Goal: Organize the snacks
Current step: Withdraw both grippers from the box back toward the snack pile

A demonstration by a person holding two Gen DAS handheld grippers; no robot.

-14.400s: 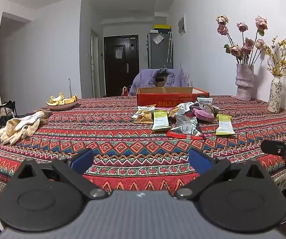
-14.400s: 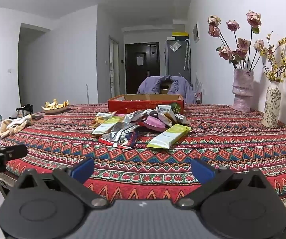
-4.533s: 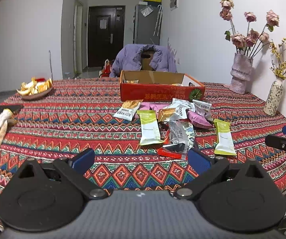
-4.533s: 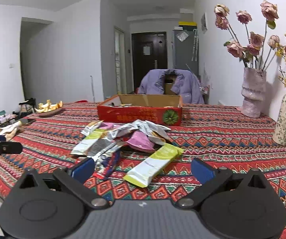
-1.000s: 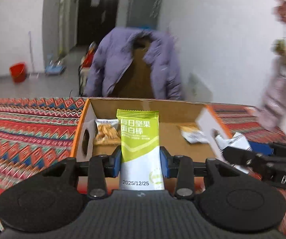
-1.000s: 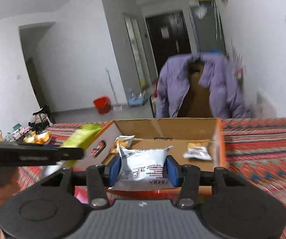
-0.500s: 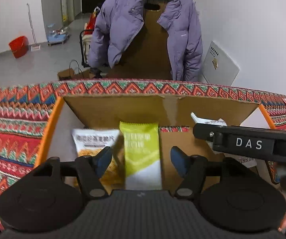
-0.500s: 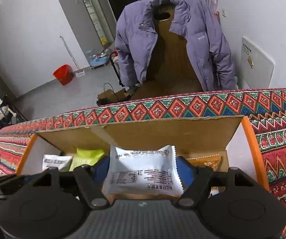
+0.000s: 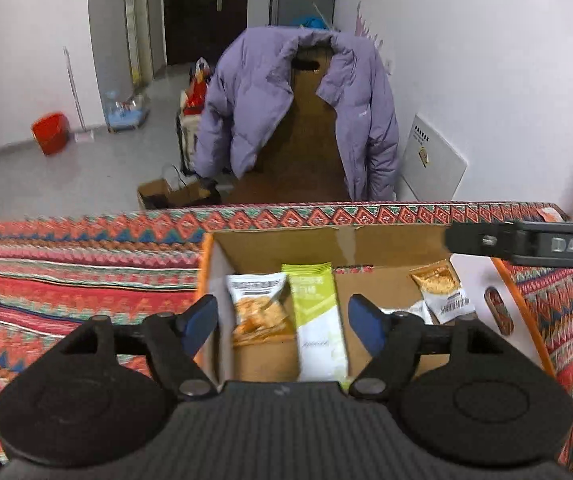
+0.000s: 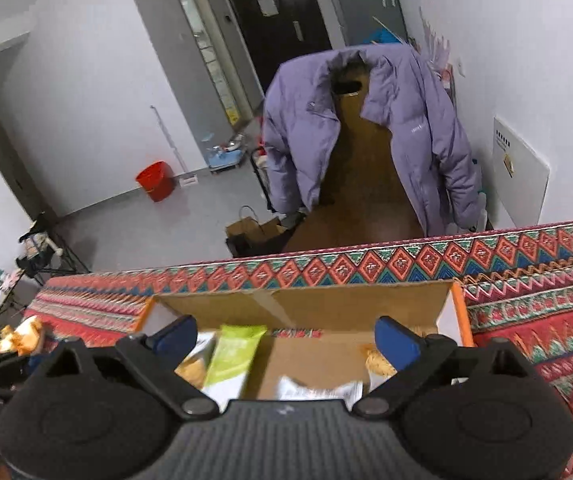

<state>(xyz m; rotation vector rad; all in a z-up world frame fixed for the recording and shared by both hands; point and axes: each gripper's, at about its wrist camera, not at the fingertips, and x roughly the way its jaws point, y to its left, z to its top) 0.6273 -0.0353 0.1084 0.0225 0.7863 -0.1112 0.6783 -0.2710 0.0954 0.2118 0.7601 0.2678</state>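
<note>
Left wrist view: left gripper [image 9: 286, 320] jaws just opened wide, empty; green packet [image 9: 316, 320] dropped lengthwise below in box [image 9: 326, 240]; right gripper [image 10: 286, 338] likewise wide.

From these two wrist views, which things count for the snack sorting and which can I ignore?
Part of the job:
- cardboard box
- green snack bar, lying in the box
- orange cracker packet beside it
- white packet under the right gripper
- left gripper; both grippers' jaws have just been opening, clear of the snacks

Just lying about:
- purple jacket
- red bucket
- patterned tablecloth
</note>
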